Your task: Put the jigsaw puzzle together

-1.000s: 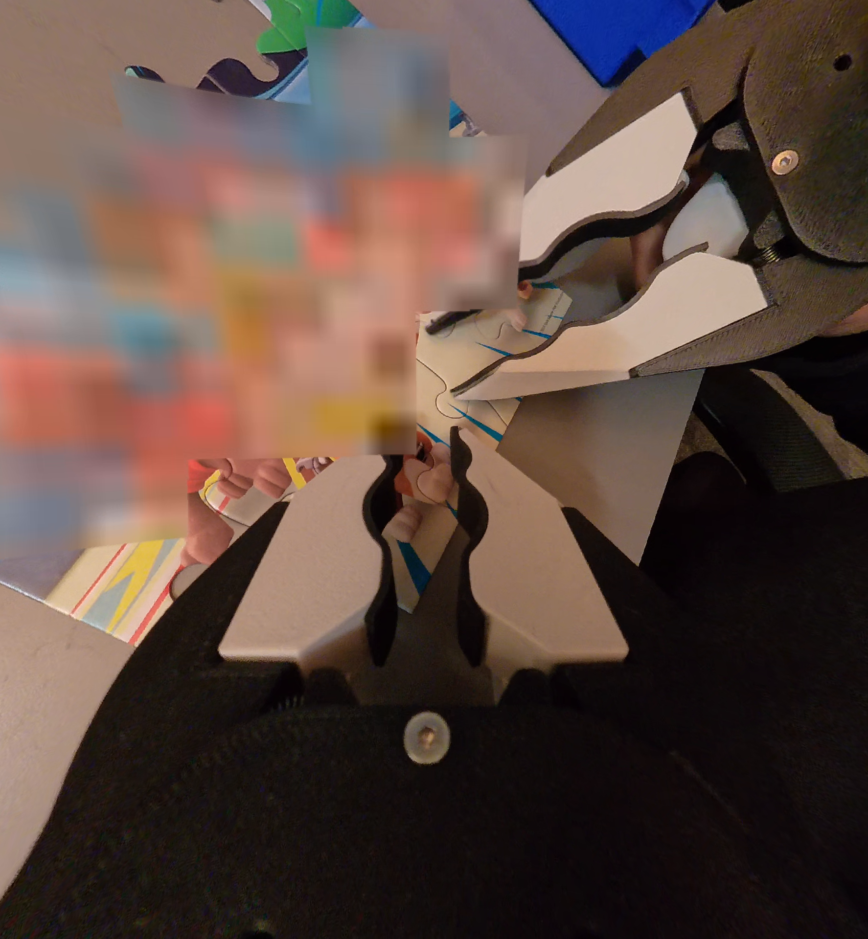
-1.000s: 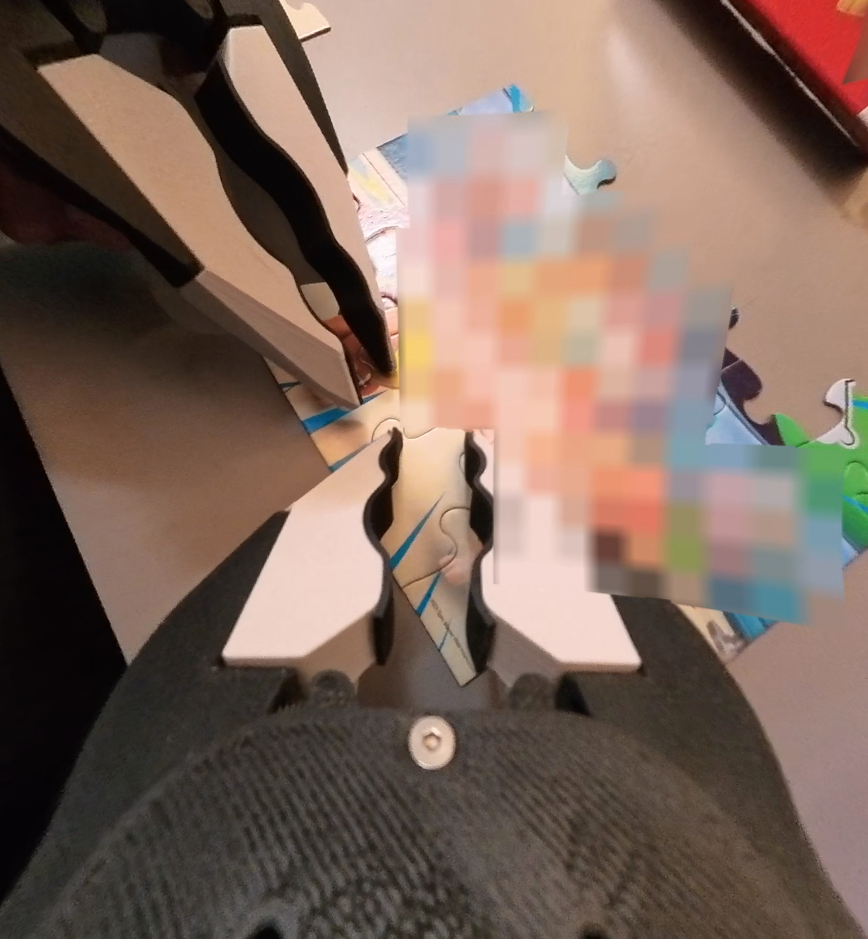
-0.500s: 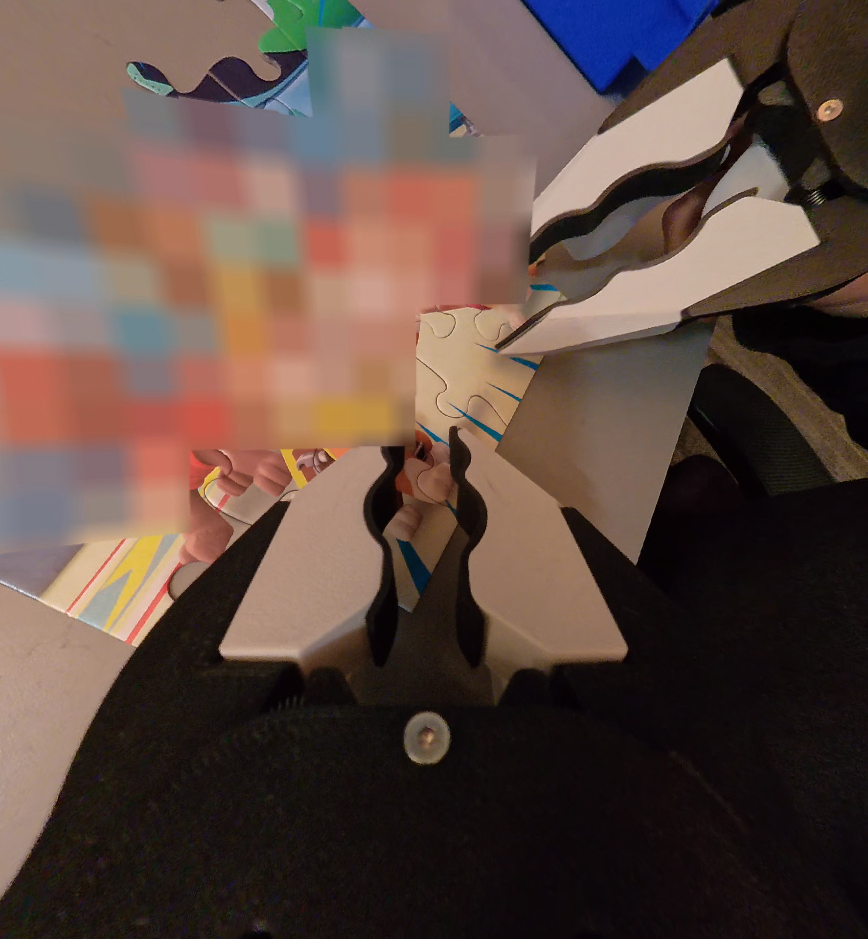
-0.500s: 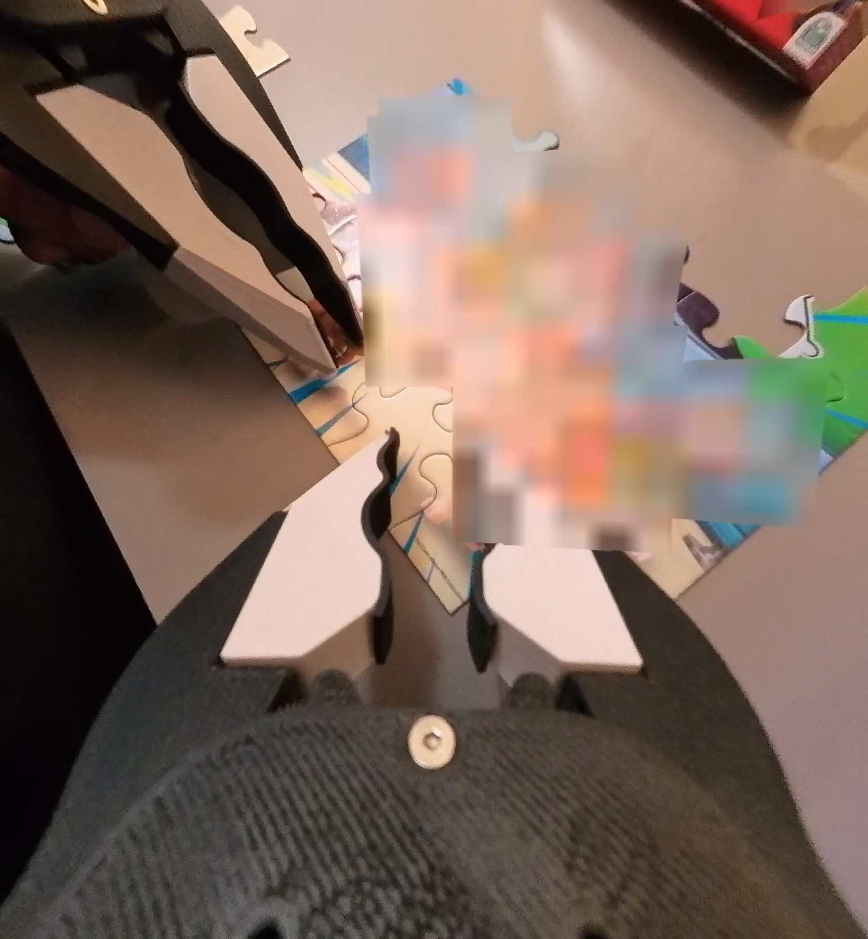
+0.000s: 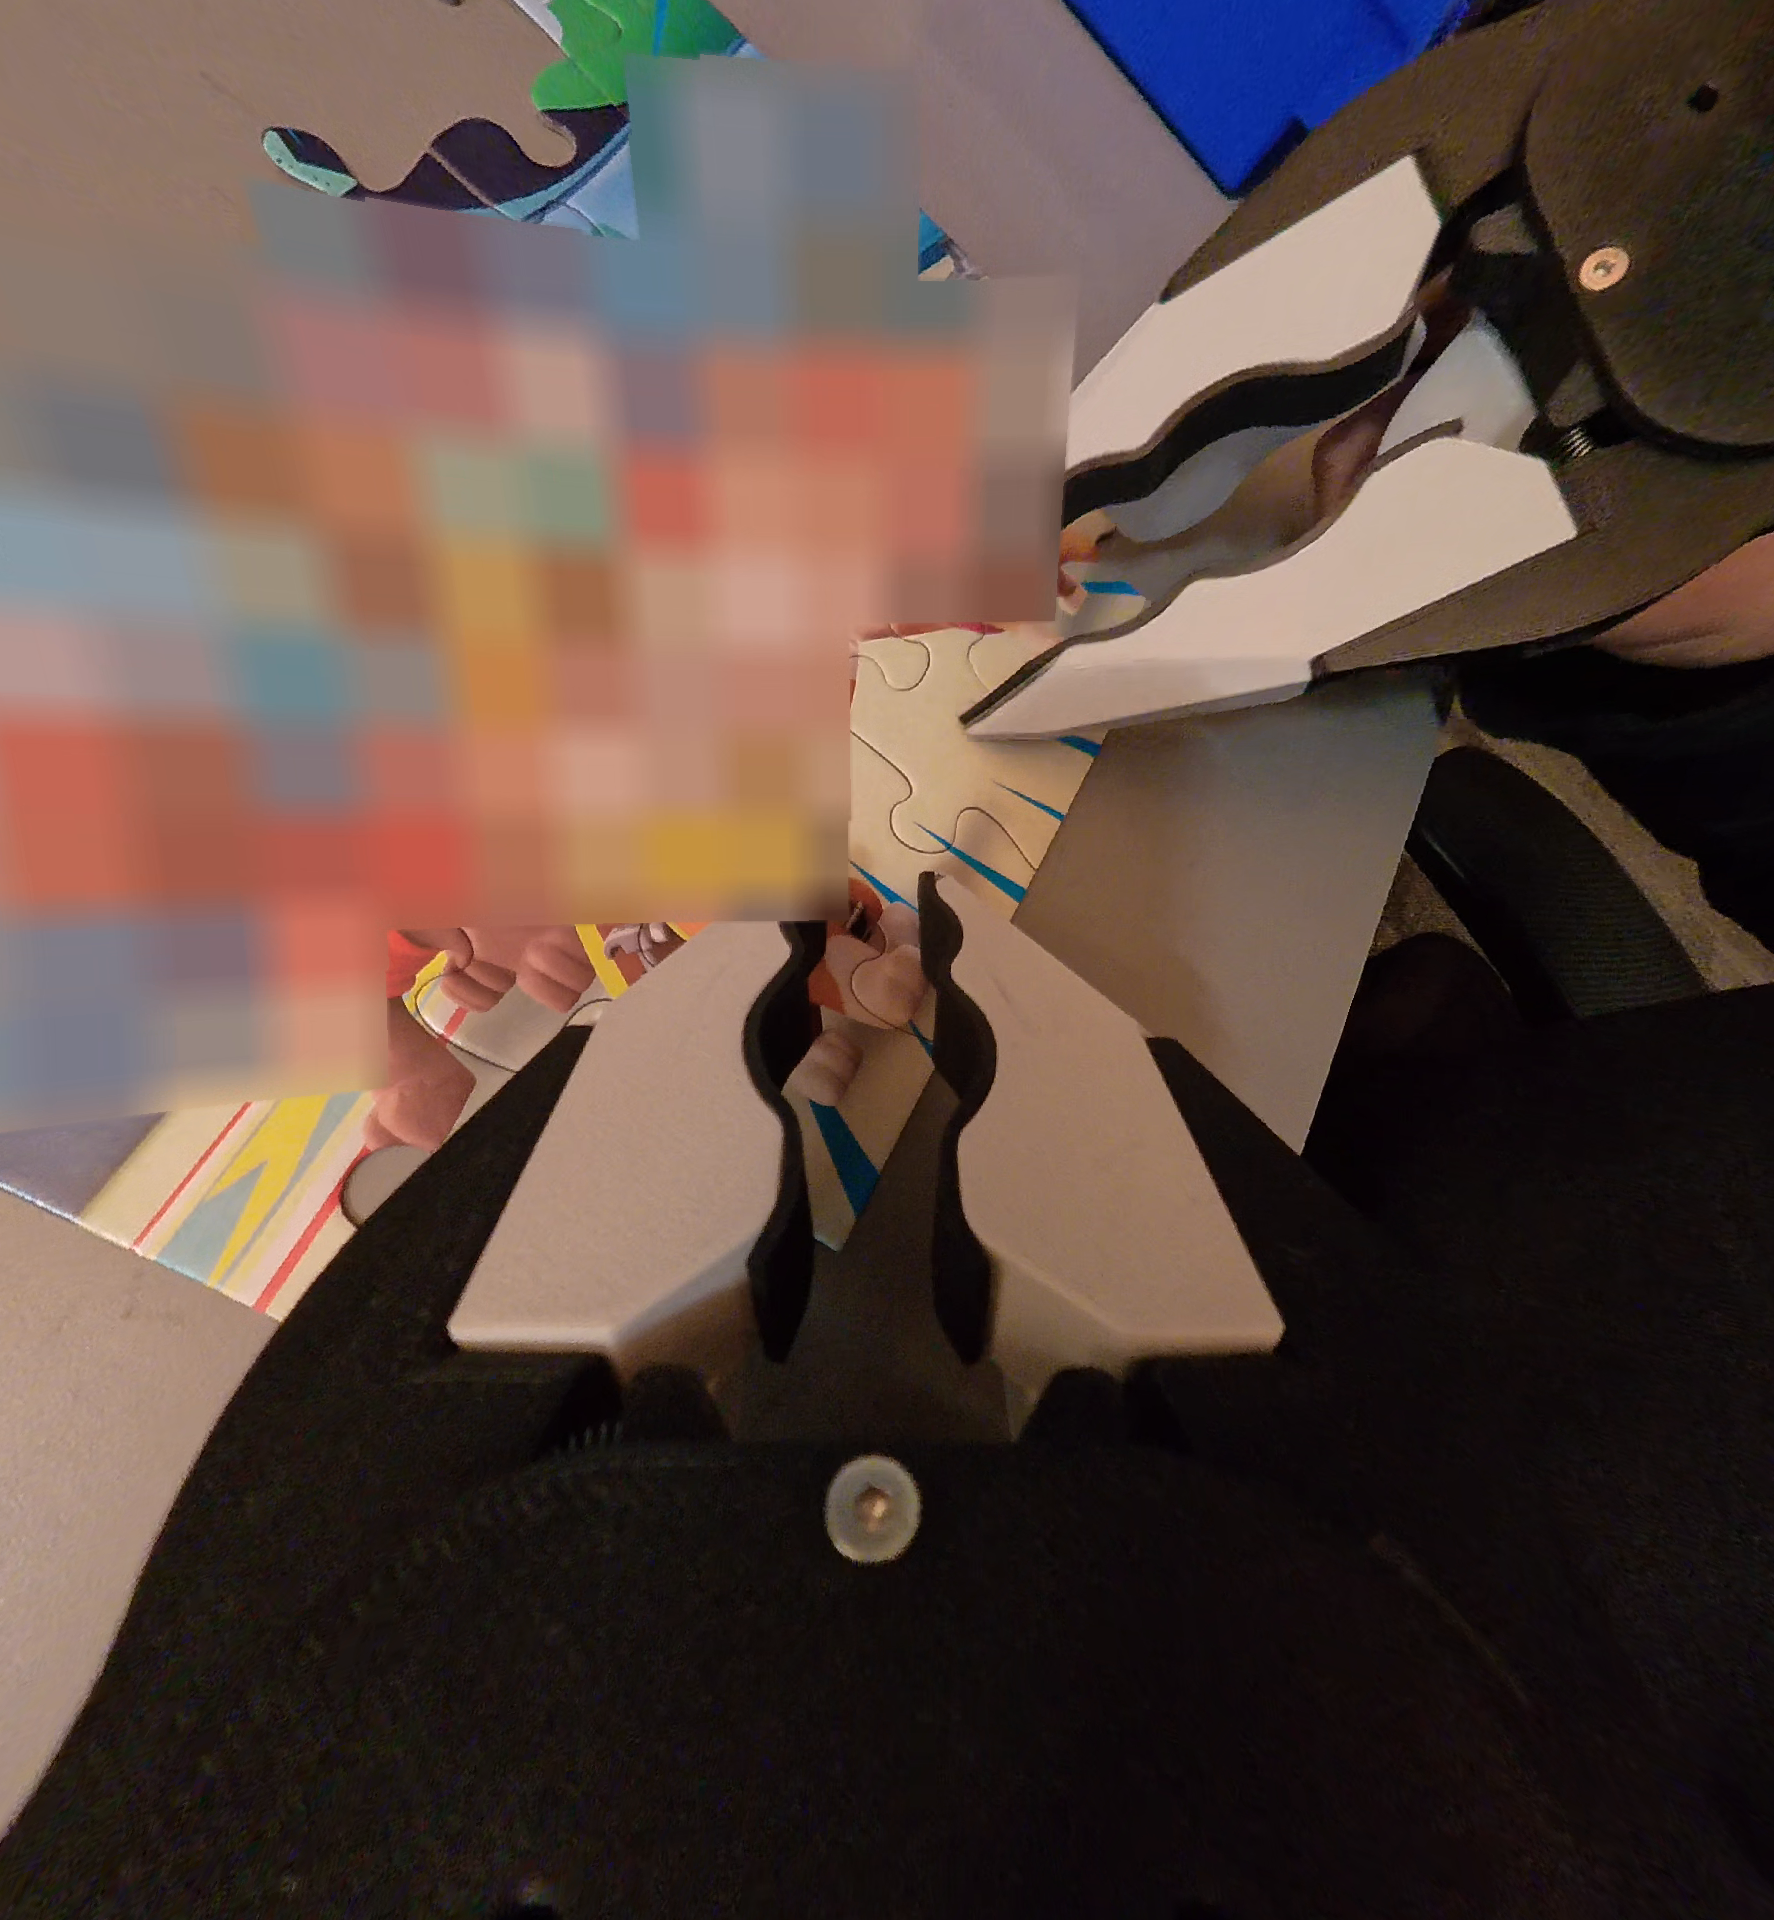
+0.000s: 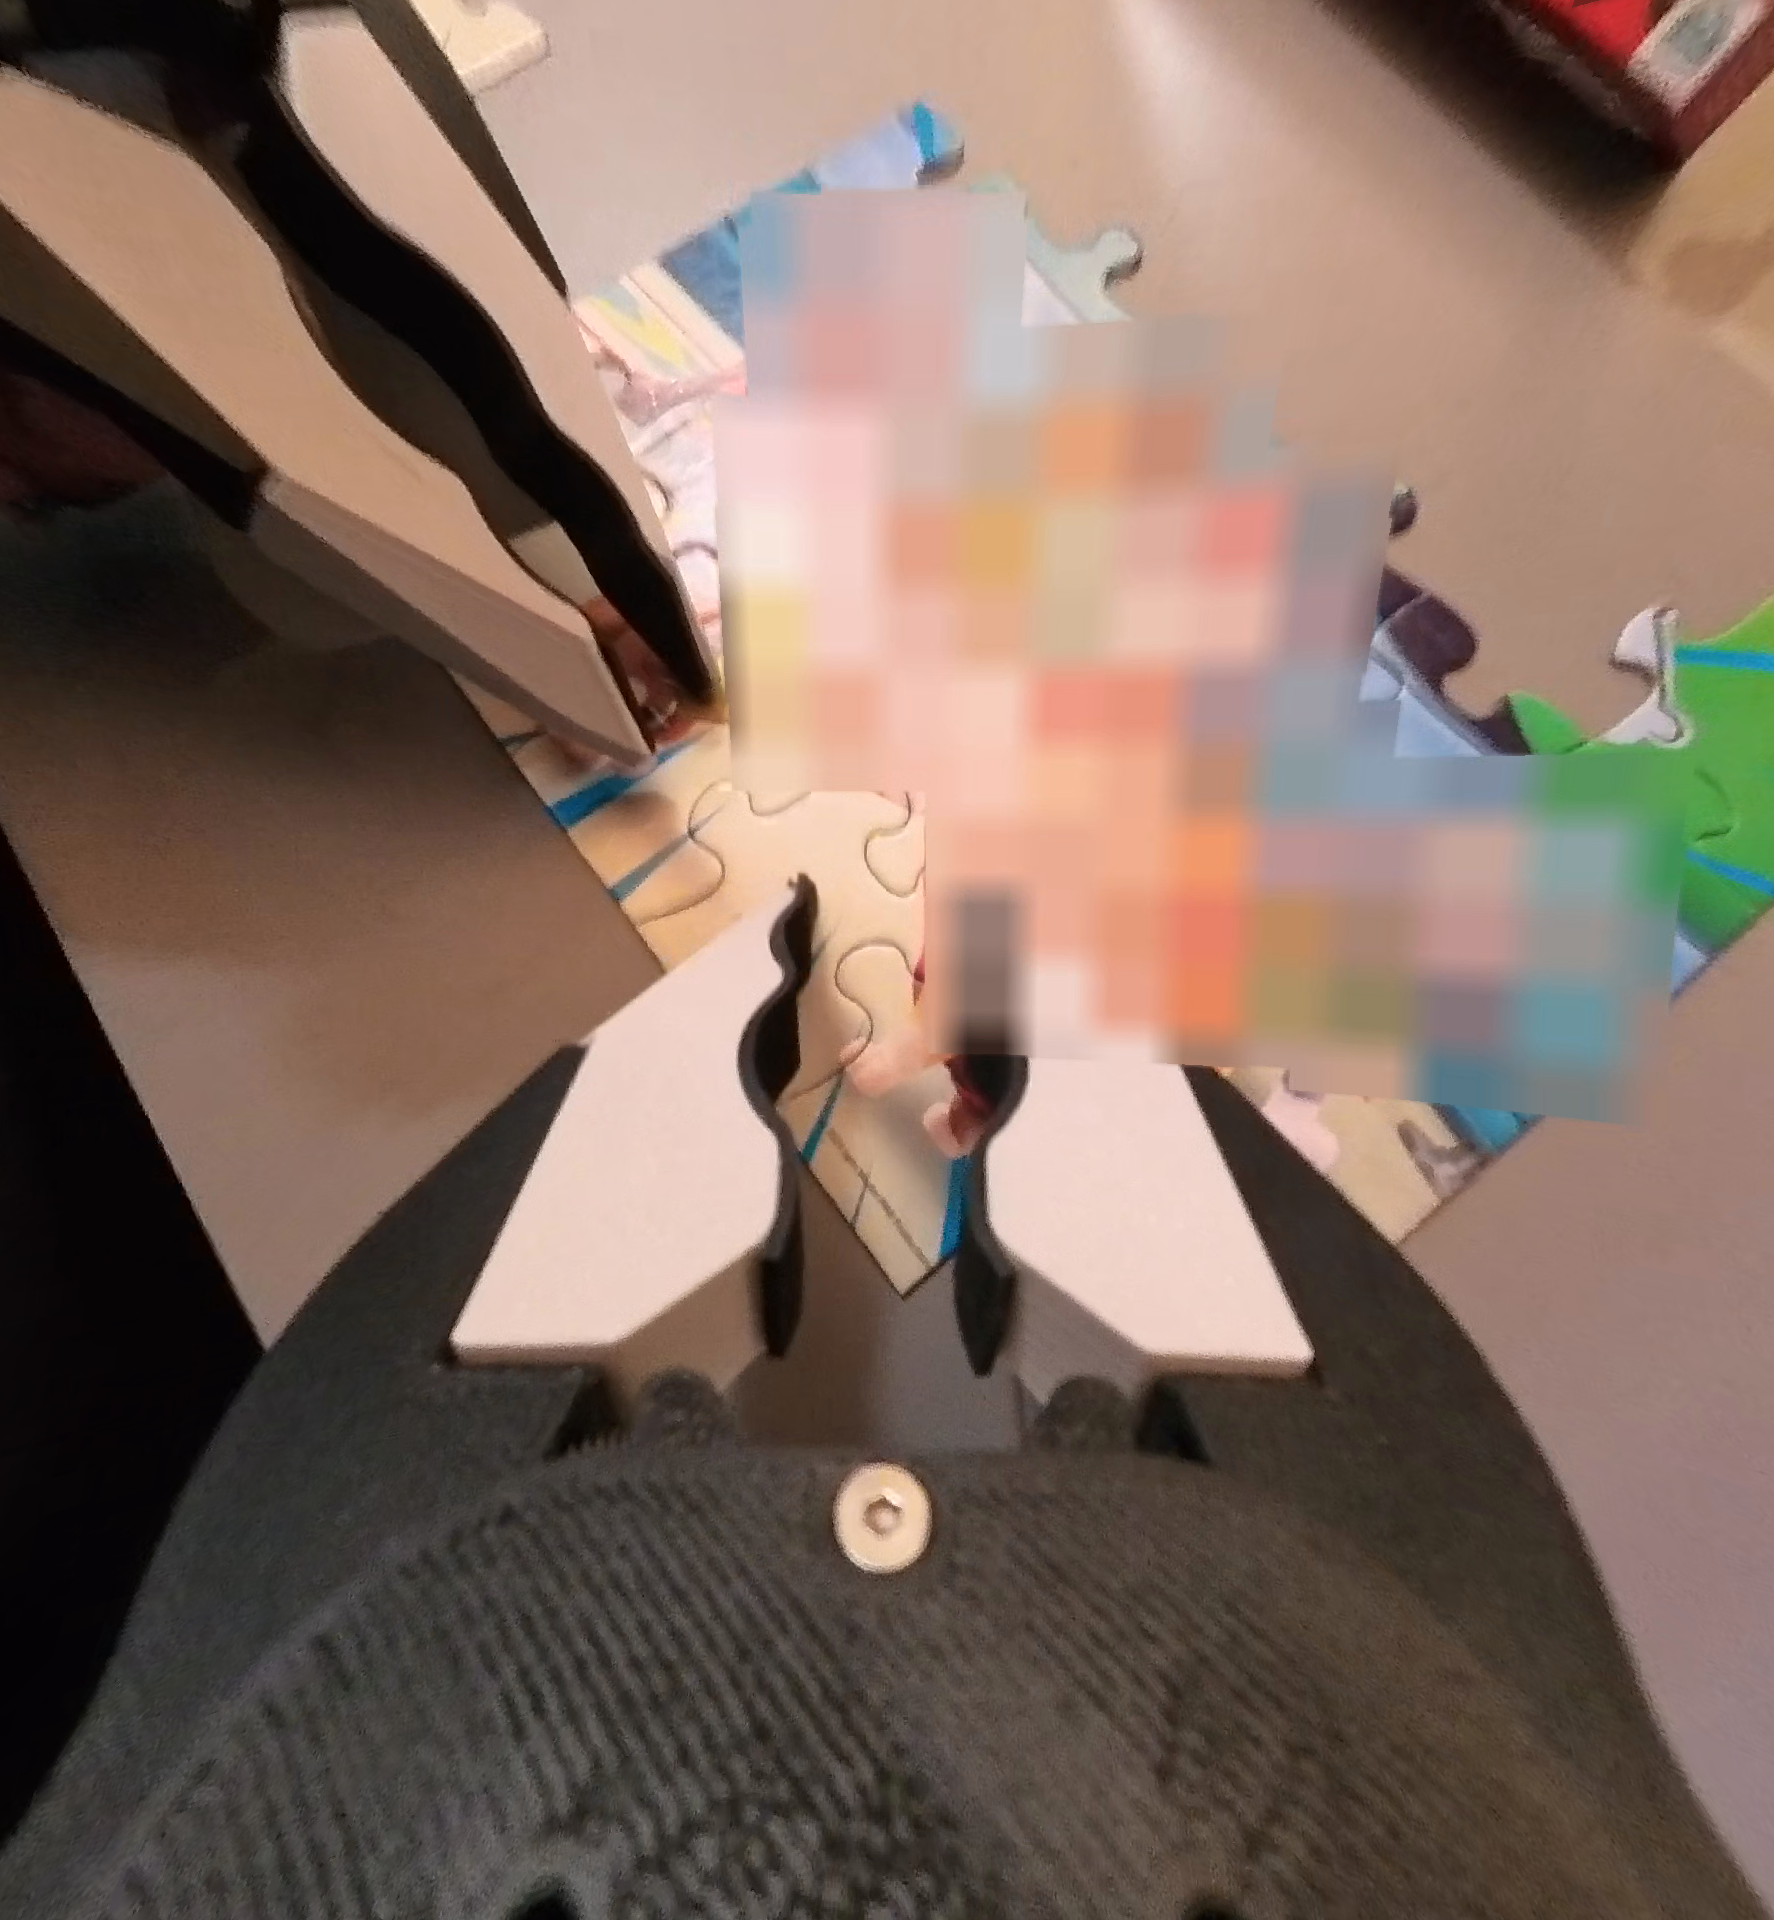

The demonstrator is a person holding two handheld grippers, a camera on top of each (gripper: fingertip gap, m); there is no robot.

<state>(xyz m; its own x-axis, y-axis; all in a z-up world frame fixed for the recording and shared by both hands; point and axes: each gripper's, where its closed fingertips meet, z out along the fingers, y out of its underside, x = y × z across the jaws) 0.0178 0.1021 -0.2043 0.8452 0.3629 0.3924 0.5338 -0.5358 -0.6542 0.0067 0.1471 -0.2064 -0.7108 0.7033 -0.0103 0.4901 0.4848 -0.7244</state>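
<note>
The partly joined jigsaw puzzle [image 5: 956, 748] lies flat on the grey table [image 5: 52, 1455], with cream pieces with blue streaks at its near corner. It also shows in the right wrist view [image 6: 841, 894]. My left gripper [image 5: 862, 914] is open with nothing between its pads, its tips down at the puzzle's edge. The right wrist view shows it at the upper left [image 6: 670, 717]. My right gripper [image 6: 893, 904] is open and empty, just above the puzzle's near corner. It shows at the upper right of the left wrist view [image 5: 1028, 613]. Mosaic hides much of the puzzle.
A blue box [image 5: 1226, 73] stands beyond the puzzle. A red box [image 6: 1641, 62] sits at the far right. A loose piece [image 6: 488, 31] lies behind the left gripper. The puzzle's green part [image 6: 1745, 727] reaches far right. The table edge and a dark chair [image 5: 1548, 883] are close by. Left tips to right tips: about 5 cm. My left gripper's tips are some 20 cm from the loose piece [image 6: 488, 31].
My right gripper drew back and up from the puzzle's corner, then came a little closer again, staying open. My left gripper has stayed in place on the puzzle's edge.
</note>
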